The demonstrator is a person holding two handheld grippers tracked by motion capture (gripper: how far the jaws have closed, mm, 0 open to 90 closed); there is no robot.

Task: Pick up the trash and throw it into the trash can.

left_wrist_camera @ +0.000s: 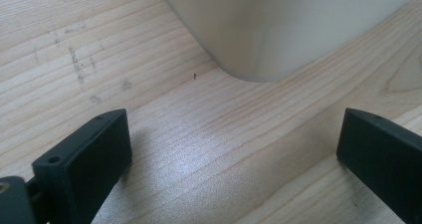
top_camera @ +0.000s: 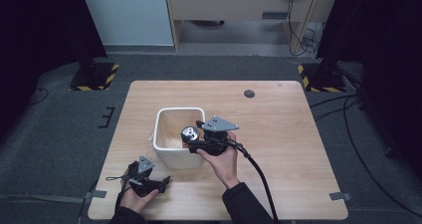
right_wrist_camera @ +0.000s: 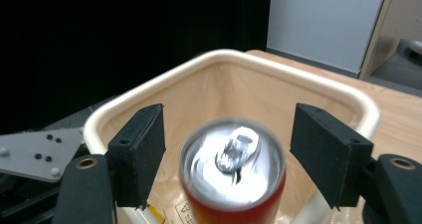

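Note:
A cream plastic bin (top_camera: 179, 109) stands on the wooden table (top_camera: 278, 134), left of centre. A red drink can (top_camera: 189, 133) with a silver top sits upright over the bin's right side. My right gripper (top_camera: 195, 135) is at the bin's right rim. In the right gripper view the can (right_wrist_camera: 233, 184) is between the jaws of my right gripper (right_wrist_camera: 234, 139), with a gap on each side and its top blurred. The bin's rim (right_wrist_camera: 298, 77) curves behind it. My left gripper (top_camera: 163, 184) lies open near the table's front left. In its own view the left gripper (left_wrist_camera: 238, 134) faces the bin's corner (left_wrist_camera: 278, 30).
A small dark round disc (top_camera: 249, 93) lies near the table's far edge. The bare table top (left_wrist_camera: 74, 45) spreads around the left gripper. Two stands with yellow-black striped bases (top_camera: 94, 77) flank the table's far corners. Cables trail over the floor at right.

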